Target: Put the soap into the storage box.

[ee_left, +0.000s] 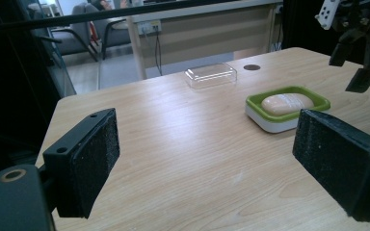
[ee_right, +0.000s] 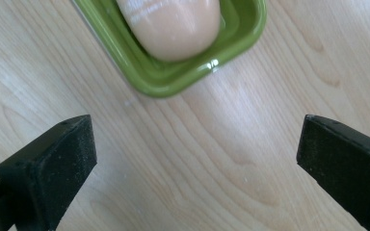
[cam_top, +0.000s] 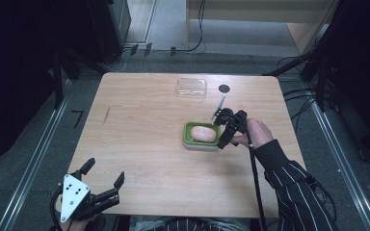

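Item one, we list a soap bar [cam_top: 203,133], pale peach and oval, lying in a green soap dish [cam_top: 188,134] with a white base, set on the right half of a wooden table [cam_top: 139,144]. In the left gripper view the same bar [ee_left: 287,103] rests flat inside the dish [ee_left: 318,99], filling most of its hollow. Item two, we record the right gripper [cam_top: 224,139], held in a person's hand [cam_top: 258,133] just beside the dish's right end and pointing down; its jaws stand wide apart with nothing between them, and in the right gripper view we see bare table between the two black pads [ee_right: 53,163], the dish's end [ee_right: 173,79] lying beyond them. Item three, the left gripper [cam_top: 107,174] sits at the table's near left corner, well apart from the dish, its jaws likewise spread wide and holding nothing. Item four, a clear plastic lid [cam_top: 191,88] lies near the far edge, with a small dark round disc [cam_top: 224,88] just to its right.
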Demonstrator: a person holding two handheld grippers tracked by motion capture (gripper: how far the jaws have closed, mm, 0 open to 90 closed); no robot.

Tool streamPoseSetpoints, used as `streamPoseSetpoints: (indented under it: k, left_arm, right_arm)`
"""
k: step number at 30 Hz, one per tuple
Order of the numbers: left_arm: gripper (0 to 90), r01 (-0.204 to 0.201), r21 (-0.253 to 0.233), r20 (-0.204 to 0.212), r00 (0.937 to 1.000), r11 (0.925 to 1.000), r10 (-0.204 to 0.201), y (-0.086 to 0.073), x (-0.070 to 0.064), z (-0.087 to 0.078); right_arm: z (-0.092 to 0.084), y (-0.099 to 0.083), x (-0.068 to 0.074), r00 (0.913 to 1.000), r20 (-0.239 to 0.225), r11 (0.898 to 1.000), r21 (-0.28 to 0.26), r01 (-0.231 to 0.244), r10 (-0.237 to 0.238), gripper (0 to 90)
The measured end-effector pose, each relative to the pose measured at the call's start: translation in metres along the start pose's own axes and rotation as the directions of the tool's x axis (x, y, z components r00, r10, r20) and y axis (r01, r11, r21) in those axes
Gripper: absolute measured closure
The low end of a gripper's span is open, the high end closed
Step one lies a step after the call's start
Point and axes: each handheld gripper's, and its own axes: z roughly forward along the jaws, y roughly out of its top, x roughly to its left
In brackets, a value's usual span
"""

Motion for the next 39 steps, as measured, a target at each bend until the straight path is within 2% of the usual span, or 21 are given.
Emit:
streamPoseSetpoints:
  k: [16, 29, 34, 39]
  left_arm:
    - [9.6, -0.004, 0.001, 0.012, 0.9999, 1.0, 0.004, 0.001, -0.001, 0.003]
    - [9.6, -0.003, 0.0, 0.012, 0.9999, 1.0, 0.003, 0.001, -0.001, 0.003]
    - [9.6, -0.006, -0.001, 0.011, 0.9999, 1.0, 0.006, 0.001, -0.001, 0.003]
    - [9.6, -0.006, -0.007, 0.012, 0.9999, 1.0, 0.006, 0.001, -0.001, 0.002]
  right_arm:
    - [-0.001, -0.042, 0.008, 0.9979, 0.019, 0.998, 0.012, -0.062, 0.062, 1.8]
    - [0.005, -0.072, 0.021, 0.9964, 0.031, 0.996, 0.036, -0.08, 0.079, 2.4]
    - [0.008, -0.085, 0.027, 0.9971, 0.031, 0.997, 0.043, -0.071, 0.07, 3.4]
    - [0.014, -0.098, 0.032, 0.9945, 0.053, 0.996, 0.018, -0.091, 0.09, 4.3]
